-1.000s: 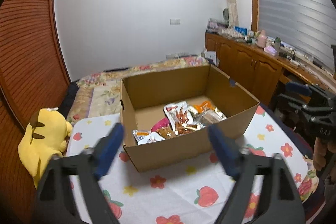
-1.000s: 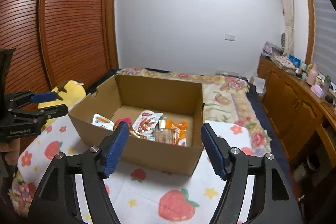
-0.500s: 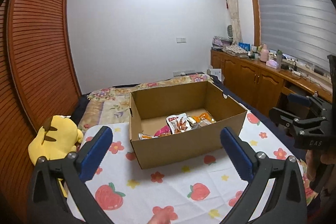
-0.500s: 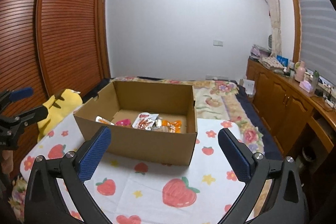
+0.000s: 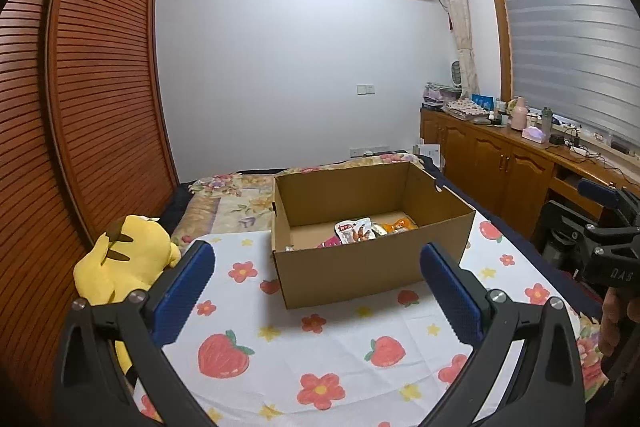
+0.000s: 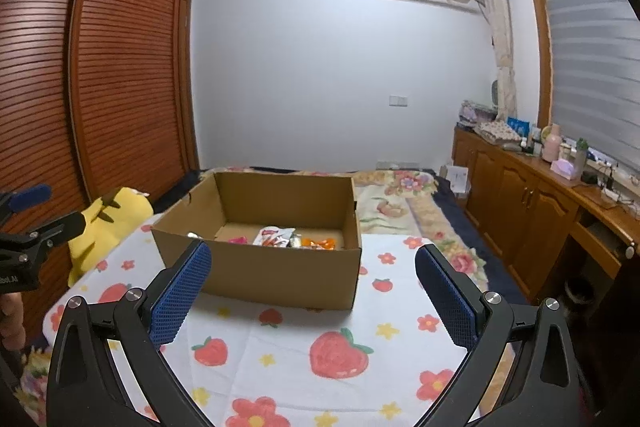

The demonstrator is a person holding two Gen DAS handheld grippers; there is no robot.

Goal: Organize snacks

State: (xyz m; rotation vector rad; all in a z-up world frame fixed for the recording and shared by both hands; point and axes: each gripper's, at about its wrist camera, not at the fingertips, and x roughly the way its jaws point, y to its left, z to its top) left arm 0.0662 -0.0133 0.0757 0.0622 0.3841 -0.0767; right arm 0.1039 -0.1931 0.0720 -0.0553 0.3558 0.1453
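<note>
An open cardboard box (image 5: 360, 267) stands on a white cloth with strawberry and flower print (image 5: 280, 347). Several snack packets (image 5: 356, 230) lie inside it; they also show in the right wrist view (image 6: 280, 237), in the same box (image 6: 260, 275). My left gripper (image 5: 316, 291) is open and empty, held back from the box's near side. My right gripper (image 6: 314, 293) is open and empty, likewise short of the box. Each gripper shows at the edge of the other's view: the right one (image 5: 608, 239) and the left one (image 6: 24, 227).
A yellow plush toy (image 5: 124, 259) lies at the cloth's left edge. A floral bedspread (image 6: 400, 199) lies behind the box. A wooden louvred wardrobe (image 5: 80, 107) stands on the left. A wooden cabinet (image 5: 500, 163) with bottles and clutter runs along the right wall.
Both grippers have pulled back and risen away from the box, so it looks smaller and lower. Both jaws have opened wider. The packets in the box have not moved.
</note>
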